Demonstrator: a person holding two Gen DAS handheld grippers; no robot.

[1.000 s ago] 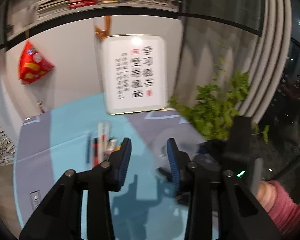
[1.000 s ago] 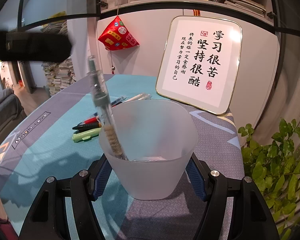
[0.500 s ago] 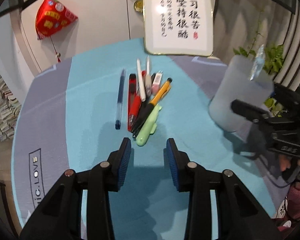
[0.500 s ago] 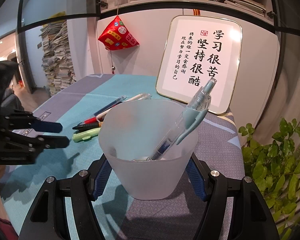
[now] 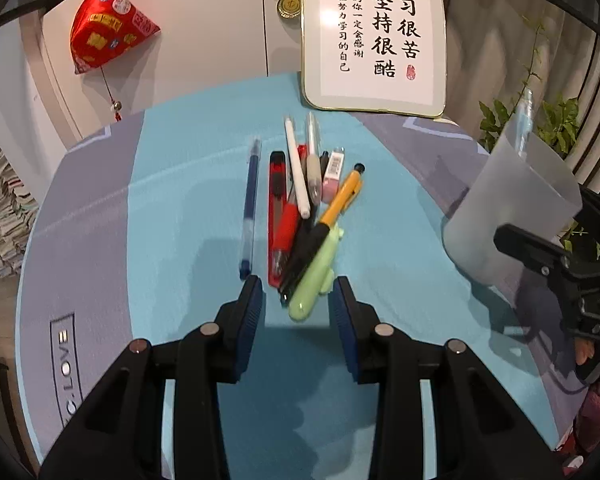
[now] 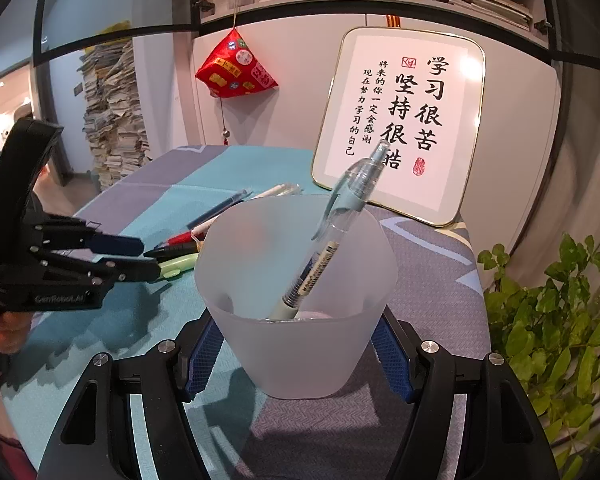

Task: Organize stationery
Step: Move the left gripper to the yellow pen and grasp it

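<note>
My right gripper (image 6: pixel 296 354) is shut on a frosted plastic cup (image 6: pixel 296 300), held upright on the table. A clear pen with a pale blue clip (image 6: pixel 332 224) leans inside it. The cup also shows in the left wrist view (image 5: pixel 512 216). My left gripper (image 5: pixel 298 304) is open and empty, low over the table at the near end of a pile of stationery: a green pen (image 5: pixel 314 280), a black and orange pen (image 5: pixel 328 220), a red utility knife (image 5: pixel 278 216), a blue pen (image 5: pixel 250 204), a white pen (image 5: pixel 298 172) and a pink eraser (image 5: pixel 332 176).
A framed calligraphy board (image 5: pixel 374 36) leans on the wall behind the pile. A red hanging ornament (image 5: pixel 108 36) is at the back left. A green plant (image 6: pixel 556 320) stands off the table's right side. The table has a teal and grey cloth (image 5: pixel 172 240).
My left gripper swung from near the cup to the left and came down to the pile's near end. The pen in the cup tipped from leaning left to leaning right.
</note>
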